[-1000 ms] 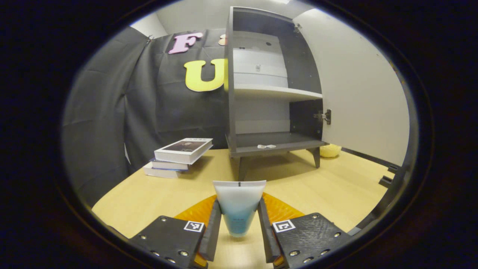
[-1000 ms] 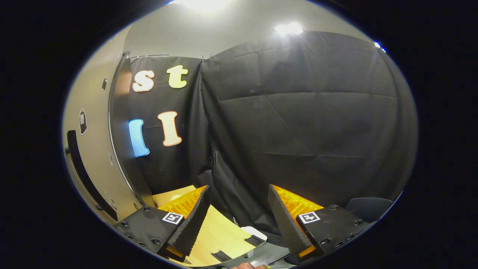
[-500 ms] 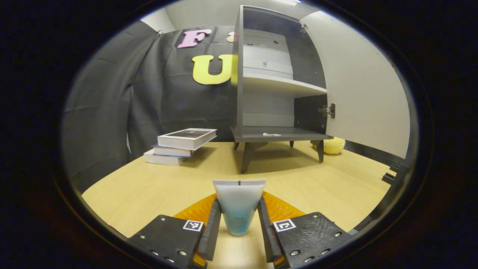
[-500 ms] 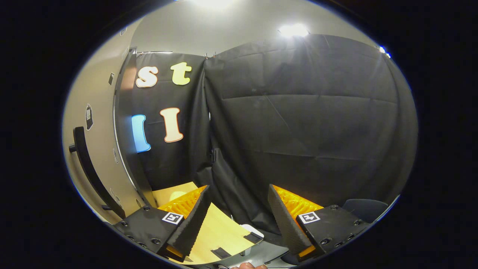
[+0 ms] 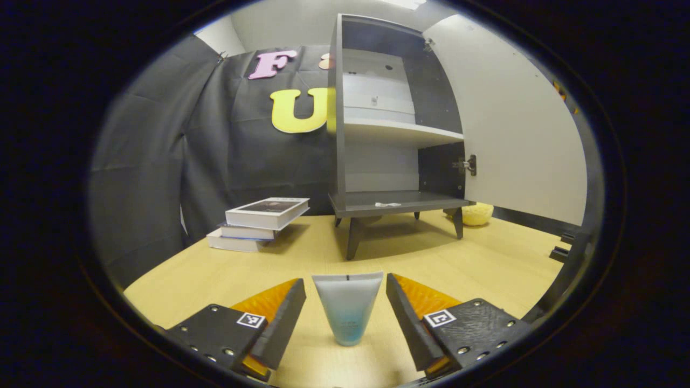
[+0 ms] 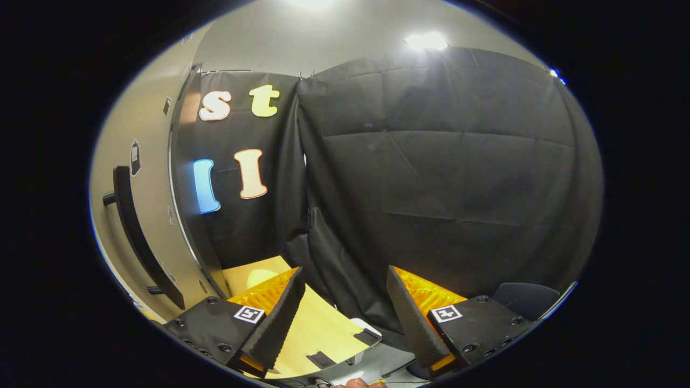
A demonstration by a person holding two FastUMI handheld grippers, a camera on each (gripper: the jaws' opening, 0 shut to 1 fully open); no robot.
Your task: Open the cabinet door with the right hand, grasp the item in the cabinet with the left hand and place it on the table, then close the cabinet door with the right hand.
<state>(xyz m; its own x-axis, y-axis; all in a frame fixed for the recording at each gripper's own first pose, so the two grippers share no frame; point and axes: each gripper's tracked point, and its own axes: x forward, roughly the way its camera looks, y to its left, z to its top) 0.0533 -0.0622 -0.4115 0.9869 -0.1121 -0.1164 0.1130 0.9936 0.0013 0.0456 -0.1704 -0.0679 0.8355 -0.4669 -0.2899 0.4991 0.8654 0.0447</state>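
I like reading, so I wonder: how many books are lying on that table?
3, in one stack on the table, left of the open cabinet: bottom, middle, top skewed. None seems hidden.

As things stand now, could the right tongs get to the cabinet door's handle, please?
Probably yes: the right tongs are open, and the dark bar handle on the swung-out cabinet door sits off to their left with nothing in between.
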